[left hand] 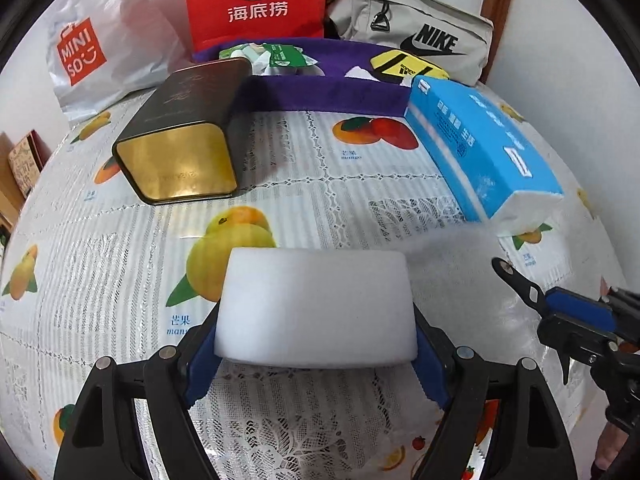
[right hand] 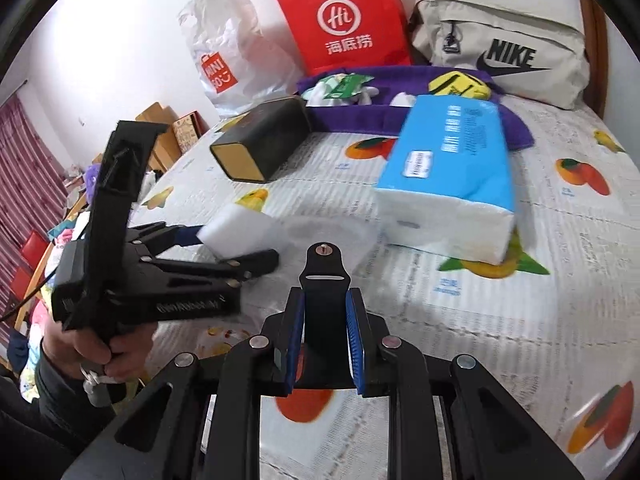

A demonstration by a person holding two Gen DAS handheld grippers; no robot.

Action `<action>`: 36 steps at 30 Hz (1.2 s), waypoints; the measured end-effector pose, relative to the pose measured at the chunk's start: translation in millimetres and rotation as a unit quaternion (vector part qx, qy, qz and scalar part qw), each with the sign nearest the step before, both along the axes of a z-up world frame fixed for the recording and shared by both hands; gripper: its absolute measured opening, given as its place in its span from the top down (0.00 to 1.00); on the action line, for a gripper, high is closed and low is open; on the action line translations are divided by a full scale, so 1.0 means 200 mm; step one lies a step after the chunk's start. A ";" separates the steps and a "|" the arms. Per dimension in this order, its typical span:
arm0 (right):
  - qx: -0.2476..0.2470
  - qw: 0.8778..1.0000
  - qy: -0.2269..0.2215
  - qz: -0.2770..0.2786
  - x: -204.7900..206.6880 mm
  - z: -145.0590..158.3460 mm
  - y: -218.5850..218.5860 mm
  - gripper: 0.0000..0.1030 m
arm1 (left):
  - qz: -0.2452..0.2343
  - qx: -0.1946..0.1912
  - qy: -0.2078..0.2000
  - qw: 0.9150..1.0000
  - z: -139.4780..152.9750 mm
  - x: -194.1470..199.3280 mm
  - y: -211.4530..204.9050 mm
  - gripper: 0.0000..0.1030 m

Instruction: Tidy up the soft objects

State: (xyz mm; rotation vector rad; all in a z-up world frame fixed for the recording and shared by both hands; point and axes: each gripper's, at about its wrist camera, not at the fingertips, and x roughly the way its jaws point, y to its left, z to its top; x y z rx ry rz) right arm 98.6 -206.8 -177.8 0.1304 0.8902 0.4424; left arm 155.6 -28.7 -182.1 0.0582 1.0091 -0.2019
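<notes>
Bags read MINISO [left hand: 82, 50], Hi [left hand: 256, 4] and NIKE [left hand: 434, 42].

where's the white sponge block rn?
The white sponge block is clamped in the left gripper, low centre of the left wrist view, above the fruit-print tablecloth, nearer than the dark tin and the blue tissue pack.

Ahead of you, the fruit-print desk [left hand: 304, 184] lies open between the dark tin [left hand: 184, 136] on the left and the blue tissue pack [left hand: 480, 148] on the right. The purple tray [left hand: 320, 96] closes the far end, bags standing behind it.
</notes>
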 end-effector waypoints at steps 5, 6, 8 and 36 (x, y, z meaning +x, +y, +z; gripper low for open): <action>-0.013 0.999 0.005 -0.031 -0.01 -0.03 -0.10 0.80 | 0.011 -0.020 0.000 1.000 0.02 0.00 0.05 0.23; -0.008 0.999 0.007 -0.035 -0.01 -0.04 -0.12 0.80 | 0.011 -0.023 0.000 1.000 0.02 0.00 0.06 0.23; 0.006 0.999 0.009 -0.037 -0.01 -0.04 -0.14 0.80 | 0.015 -0.023 0.000 1.000 0.02 0.00 0.07 0.24; -0.072 0.997 0.004 0.022 0.01 -0.13 0.05 0.84 | -0.026 -0.012 0.000 1.000 0.00 -0.01 -0.11 0.23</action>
